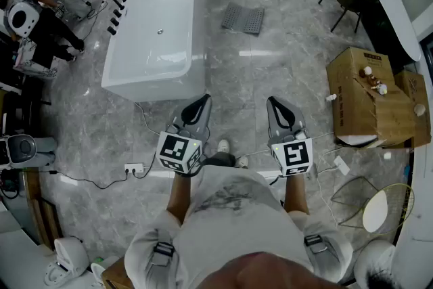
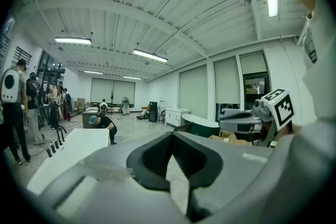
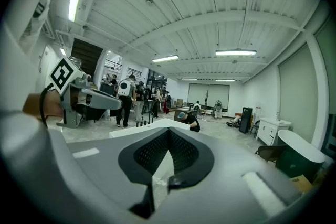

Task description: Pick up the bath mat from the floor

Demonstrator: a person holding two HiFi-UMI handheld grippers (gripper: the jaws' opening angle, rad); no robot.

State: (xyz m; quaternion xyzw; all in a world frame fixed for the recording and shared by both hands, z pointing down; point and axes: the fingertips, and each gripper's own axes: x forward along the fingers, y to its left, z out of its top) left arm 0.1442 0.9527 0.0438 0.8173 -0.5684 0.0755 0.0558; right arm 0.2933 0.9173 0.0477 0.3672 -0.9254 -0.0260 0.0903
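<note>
You held the left tool point(image 1: 201, 101) and the right tool point(image 1: 274, 103) side by side in front of you, both pointing nearly level over the marble floor point(image 1: 270, 71). Each tool's jaws were pressed fully together, with nothing caught between them. The grey bath mat point(image 1: 243, 17) lay flat on the floor well ahead of both tools, near the far right end of the white bathtub point(image 1: 159, 24), and neither tool touched it. A cardboard box point(image 1: 362, 95) stood to your right, well apart from the mat.
</note>
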